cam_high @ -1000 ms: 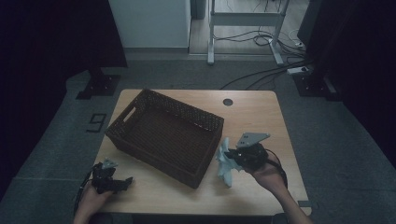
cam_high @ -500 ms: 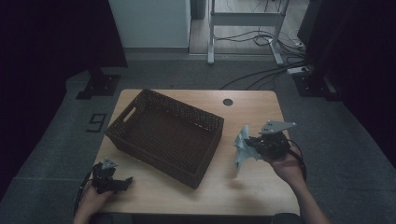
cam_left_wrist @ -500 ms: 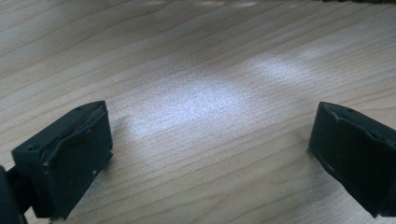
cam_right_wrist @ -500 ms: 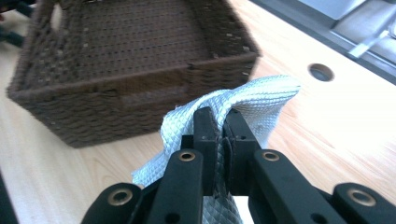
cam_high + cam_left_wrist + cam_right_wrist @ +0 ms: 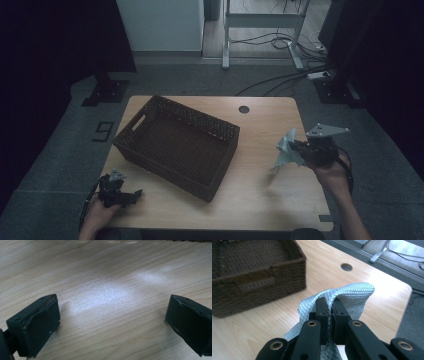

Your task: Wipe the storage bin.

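- pale wooden surface (image 5: 260,175), dark floor around it.
- left hand-held gripper (image 5: 131,194) rests at the near left corner, jaws wide apart, holding nothing.
- brown wicker basket (image 5: 176,145) sits left of centre.
- right hand-held gripper (image 5: 296,148), raised at the right edge, pinches a light blue cloth (image 5: 287,151).

In the right gripper view the basket (image 5: 249,272) is blurred and cut off at the 9 and 12 o'clock edges, so its far walls cannot be seen. The cloth (image 5: 352,300) runs off the 6 o'clock edge, and the right claw (image 5: 330,307) hides the fold it pinches. In the left gripper view both jaws of the left claw (image 5: 112,322) are cut off at 6 o'clock. In the high view, the cloth's weave is too small to tell, and the bench (image 5: 260,200) loses its near edge behind the forearms.
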The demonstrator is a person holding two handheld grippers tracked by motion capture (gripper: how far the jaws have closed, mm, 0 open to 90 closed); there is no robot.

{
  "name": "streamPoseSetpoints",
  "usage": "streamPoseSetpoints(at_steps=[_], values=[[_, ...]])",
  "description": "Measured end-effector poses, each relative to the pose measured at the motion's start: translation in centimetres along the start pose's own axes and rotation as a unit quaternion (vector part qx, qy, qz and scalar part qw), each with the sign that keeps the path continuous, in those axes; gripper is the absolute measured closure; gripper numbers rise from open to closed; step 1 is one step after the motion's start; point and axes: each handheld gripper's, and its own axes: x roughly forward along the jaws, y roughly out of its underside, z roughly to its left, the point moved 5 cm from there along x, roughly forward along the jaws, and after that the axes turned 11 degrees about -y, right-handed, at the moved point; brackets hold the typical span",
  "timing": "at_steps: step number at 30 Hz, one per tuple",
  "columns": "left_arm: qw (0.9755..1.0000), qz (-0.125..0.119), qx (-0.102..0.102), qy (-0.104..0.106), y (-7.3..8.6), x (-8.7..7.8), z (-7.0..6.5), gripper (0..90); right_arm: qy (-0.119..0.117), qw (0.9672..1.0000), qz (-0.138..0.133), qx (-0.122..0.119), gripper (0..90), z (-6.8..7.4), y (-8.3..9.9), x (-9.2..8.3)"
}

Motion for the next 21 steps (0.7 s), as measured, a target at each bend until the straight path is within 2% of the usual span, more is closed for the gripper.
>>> streamPoseSetpoints(at_steps=[2,5,6,7,8,9,10,11,13,14,15,21], values=[[1.0,0.0,-0.001,0.0,0.0,0.0,0.0,0.0,0.002,1.0,0.001,0.004,85.1,-0.3,0.4,0.1],[1.0,0.0,-0.001,0.0,0.0,0.0,0.0,0.0,0.007,0.9997,0.014,0.02,85.1,-1.1,2.2,1.0],[1.0,0.0,-0.001,0.0,0.0,0.0,0.0,0.0,0.007,0.9997,0.014,0.02,85.1,-1.1,2.2,1.0],[1.0,0.0,-0.001,0.0,0.0,0.0,0.0,0.0,0.009,0.9993,0.023,0.028,85.0,-1.5,3.3,1.7],[1.0,0.0,-0.001,0.0,0.0,0.0,0.0,0.0,0.009,0.9993,0.023,0.028,85.0,-1.5,3.3,1.7],[1.0,0.0,0.0,0.0,0.0,0.0,0.0,0.0,0.007,0.9988,0.028,0.038,84.9,-1.8,4.5,2.6],[1.0,0.0,0.0,0.0,0.0,0.0,0.0,0.0,0.007,0.9988,0.028,0.038,84.9,-1.8,4.5,2.6],[1.0,0.0,-0.001,0.0,0.0,0.0,0.0,0.0,0.006,0.9983,0.038,0.045,84.8,-2.0,5.7,3.5],[1.0,0.0,-0.001,0.0,0.0,0.0,0.0,0.0,0.003,0.9976,0.046,0.052,84.8,-2.1,7.0,4.6],[1.0,0.0,-0.001,0.0,0.0,0.0,0.0,0.0,0.003,0.9976,0.046,0.052,84.8,-2.1,7.0,4.6],[1.0,0.0,-0.001,0.0,0.0,0.0,0.0,0.0,-0.002,0.9969,0.053,0.058,84.6,-2.1,8.1,5.5],[1.0,0.001,0.0,0.0,0.0,0.0,0.0,0.0,-0.005,0.9951,0.07,0.07,84.1,-2.3,10.2,7.4]])
